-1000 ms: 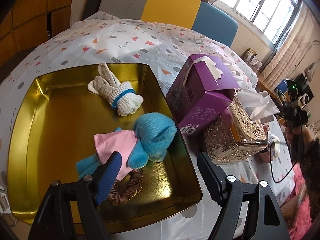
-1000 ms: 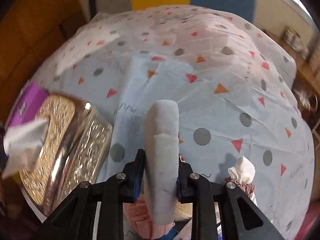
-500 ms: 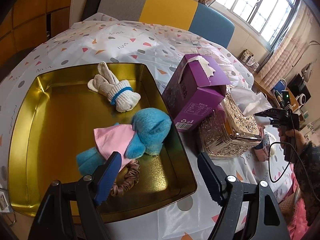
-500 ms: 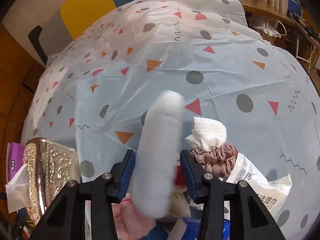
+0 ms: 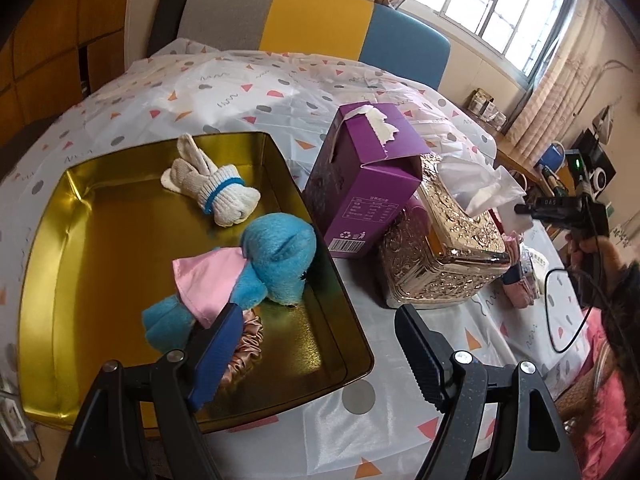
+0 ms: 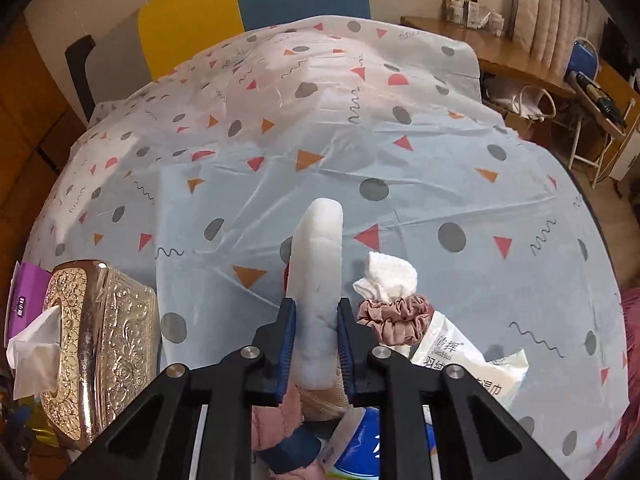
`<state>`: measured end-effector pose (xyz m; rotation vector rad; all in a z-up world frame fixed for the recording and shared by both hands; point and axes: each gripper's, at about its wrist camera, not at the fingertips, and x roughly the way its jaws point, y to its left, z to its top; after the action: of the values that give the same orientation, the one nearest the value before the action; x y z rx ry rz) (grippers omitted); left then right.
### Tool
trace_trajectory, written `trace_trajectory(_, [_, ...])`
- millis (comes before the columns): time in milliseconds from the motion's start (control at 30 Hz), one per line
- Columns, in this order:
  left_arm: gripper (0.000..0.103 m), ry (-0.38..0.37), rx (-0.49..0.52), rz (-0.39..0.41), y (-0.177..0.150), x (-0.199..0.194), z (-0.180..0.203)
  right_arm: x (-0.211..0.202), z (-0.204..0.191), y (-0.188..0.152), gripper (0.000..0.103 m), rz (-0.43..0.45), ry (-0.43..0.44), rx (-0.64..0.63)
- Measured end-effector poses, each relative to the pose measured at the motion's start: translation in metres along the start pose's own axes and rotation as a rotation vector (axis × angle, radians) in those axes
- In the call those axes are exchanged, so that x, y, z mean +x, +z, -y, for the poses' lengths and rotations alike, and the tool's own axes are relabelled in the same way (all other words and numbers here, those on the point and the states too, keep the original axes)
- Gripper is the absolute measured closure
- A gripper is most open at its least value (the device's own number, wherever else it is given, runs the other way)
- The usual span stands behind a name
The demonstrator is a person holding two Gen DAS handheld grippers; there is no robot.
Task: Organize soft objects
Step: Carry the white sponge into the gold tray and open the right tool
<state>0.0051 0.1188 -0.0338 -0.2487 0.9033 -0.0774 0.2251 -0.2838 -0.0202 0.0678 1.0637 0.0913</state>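
A gold tray (image 5: pixel 80 248) holds a rolled white sock bundle (image 5: pixel 216 188), a blue plush toy in a pink top (image 5: pixel 256 264) and a brown scrunchie (image 5: pixel 248 340). My left gripper (image 5: pixel 316 356) is open and empty over the tray's near right corner. My right gripper (image 6: pixel 316 320) is shut on a long white soft roll (image 6: pixel 318 280), held above the table. Below it lie a white cloth (image 6: pixel 386 276), a mauve scrunchie (image 6: pixel 396 316), a wet-wipe pack (image 6: pixel 460 360) and pink fabric (image 6: pixel 276 412). The right gripper also shows in the left wrist view (image 5: pixel 520 209).
A purple carton (image 5: pixel 360 184) and an ornate gold tissue box (image 5: pixel 440 248) stand right of the tray; the tissue box also shows in the right wrist view (image 6: pixel 100 340). The patterned tablecloth (image 6: pixel 320 140) stretches to a colour-block chair (image 5: pixel 312 16).
My right gripper swung right, away from the tissue box, carrying the white roll over the pile of small items. My left gripper pulled back slightly from the tray and stayed open.
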Motion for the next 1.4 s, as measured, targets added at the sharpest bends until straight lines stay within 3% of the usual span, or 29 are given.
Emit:
trace_trajectory(167, [0.024, 0.023, -0.025, -0.001, -0.002, -0.005, -0.009, -0.018, -0.018, 0.016, 0.085, 0.042, -0.006, -0.011])
trace_trajectory(333, [0.024, 0.073, -0.073, 0.019, -0.004, -0.014, -0.027, -0.035, -0.066, 0.042, 0.085, 0.104, 0.009, -0.060])
trace_trajectory(500, [0.024, 0.118, -0.116, 0.042, -0.005, -0.023, -0.047, -0.058, -0.140, 0.067, 0.085, 0.184, 0.080, -0.144])
trace_trajectory(633, [0.024, 0.165, -0.133, 0.059, -0.006, -0.029, -0.061, -0.077, -0.218, 0.072, 0.085, 0.227, 0.216, -0.237])
trace_trajectory(767, [0.024, 0.193, -0.155, 0.068, -0.010, -0.033, -0.074, -0.078, -0.296, 0.050, 0.085, 0.174, 0.395, -0.351])
trace_trajectory(933, [0.024, 0.214, -0.165, 0.067, -0.016, -0.034, -0.084, -0.041, -0.375, -0.008, 0.085, -0.004, 0.563, -0.451])
trace_trajectory(1167, [0.024, 0.267, -0.188, 0.084, -0.020, -0.040, -0.096, 0.021, -0.426, -0.073, 0.085, -0.191, 0.614, -0.482])
trace_trajectory(1267, [0.024, 0.276, -0.198, 0.079, -0.021, -0.040, -0.098, 0.033, -0.438, -0.083, 0.081, -0.202, 0.574, -0.511])
trace_trajectory(1333, [0.018, 0.283, -0.202, 0.077, -0.021, -0.040, -0.100, 0.035, -0.439, -0.086, 0.070, -0.190, 0.552, -0.509])
trace_trajectory(1400, [0.016, 0.284, -0.201, 0.084, -0.021, -0.041, -0.099, 0.030, -0.437, -0.089, 0.066, -0.166, 0.526, -0.527])
